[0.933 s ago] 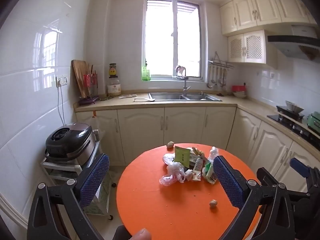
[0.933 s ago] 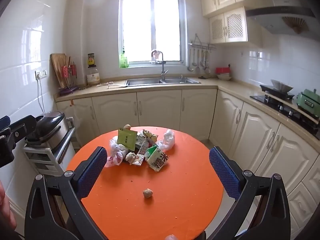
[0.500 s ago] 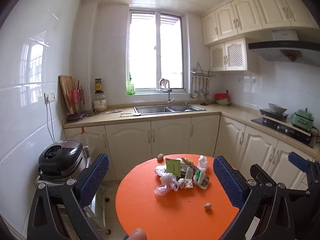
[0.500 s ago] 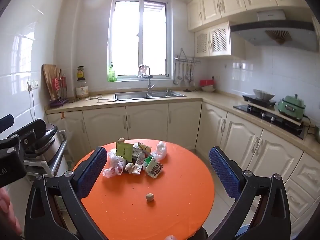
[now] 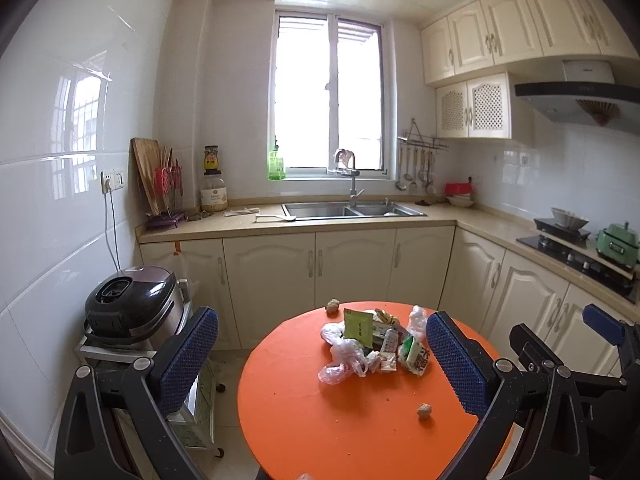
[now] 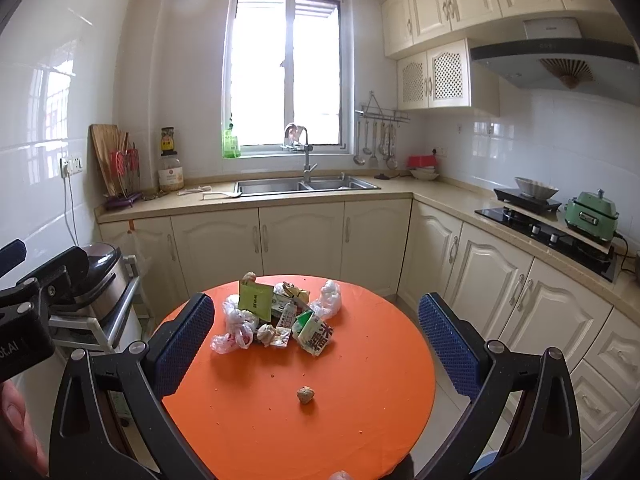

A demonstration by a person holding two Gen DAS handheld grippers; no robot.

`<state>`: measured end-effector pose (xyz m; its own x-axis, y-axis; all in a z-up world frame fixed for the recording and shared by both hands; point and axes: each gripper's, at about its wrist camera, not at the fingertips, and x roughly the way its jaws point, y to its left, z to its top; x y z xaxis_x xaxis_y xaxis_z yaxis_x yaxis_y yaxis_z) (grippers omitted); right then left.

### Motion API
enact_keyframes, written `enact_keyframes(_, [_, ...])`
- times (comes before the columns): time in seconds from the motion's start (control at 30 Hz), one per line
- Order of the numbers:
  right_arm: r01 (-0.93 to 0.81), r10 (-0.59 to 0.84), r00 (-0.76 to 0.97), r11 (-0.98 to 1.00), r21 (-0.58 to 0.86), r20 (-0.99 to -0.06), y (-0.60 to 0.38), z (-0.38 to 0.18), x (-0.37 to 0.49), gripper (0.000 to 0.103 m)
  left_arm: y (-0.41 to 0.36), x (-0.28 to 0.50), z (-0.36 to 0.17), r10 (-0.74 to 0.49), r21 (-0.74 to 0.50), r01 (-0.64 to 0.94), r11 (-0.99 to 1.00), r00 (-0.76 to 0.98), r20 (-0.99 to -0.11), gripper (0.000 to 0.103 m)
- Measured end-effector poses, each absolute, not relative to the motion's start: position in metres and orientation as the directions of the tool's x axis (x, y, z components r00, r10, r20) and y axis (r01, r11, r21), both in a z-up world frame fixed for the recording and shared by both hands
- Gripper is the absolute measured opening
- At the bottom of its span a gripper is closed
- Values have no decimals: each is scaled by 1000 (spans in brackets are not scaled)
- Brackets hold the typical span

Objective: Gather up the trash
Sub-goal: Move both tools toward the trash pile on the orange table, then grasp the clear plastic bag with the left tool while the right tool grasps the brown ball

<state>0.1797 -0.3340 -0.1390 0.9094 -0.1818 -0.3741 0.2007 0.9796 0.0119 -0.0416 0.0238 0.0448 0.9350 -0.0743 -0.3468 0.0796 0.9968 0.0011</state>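
Note:
A pile of trash [image 5: 374, 342] lies on the far half of a round orange table [image 5: 320, 420]: clear plastic bags, a green packet, a green-and-white carton, wrappers. The pile shows in the right wrist view [image 6: 280, 316] too. A crumpled brown ball [image 5: 424, 411] lies alone nearer me, also in the right wrist view [image 6: 305, 394]. Another ball [image 5: 332, 305] sits at the table's far edge. My left gripper [image 5: 320, 364] is open and empty, held back above the table. My right gripper [image 6: 316, 344] is open and empty too; it shows at the right of the left wrist view [image 5: 600, 344].
A rice cooker [image 5: 130, 300] stands on a white rack left of the table. Cream cabinets, a counter with a sink [image 5: 352, 210] and a stove [image 6: 548, 232] wrap the back and right. Tiled floor lies between table and cabinets.
Both grippers have pulled back and tilted up, so the table and trash pile look smaller and lower in both views. The jaws have stayed open.

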Motion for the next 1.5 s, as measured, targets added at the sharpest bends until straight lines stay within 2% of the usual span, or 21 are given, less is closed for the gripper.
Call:
enact_keyframes(0.53, [184,-139,890,981,63,-435,-355,-155,213,103,-6,27,31,-80,4,88,996,920,-385,102])
enact_keyframes(0.93, [137,-88,841,989,54,-534,-355,-195,262,103,-2,114,-14,-54,-1,61,998,871,-488,102])
enact_keyframes(1.17, [134,-72,785,989,55,-615,-357,-234,285,103,-5,160,-43,-56,-5,63,998,838,-542,102])
enact_keyframes(1.5, [108,-38,646,993,42,-763,-358,-319,305,101,-1,214,-110,-47,-19,46,999,755,-654,102])
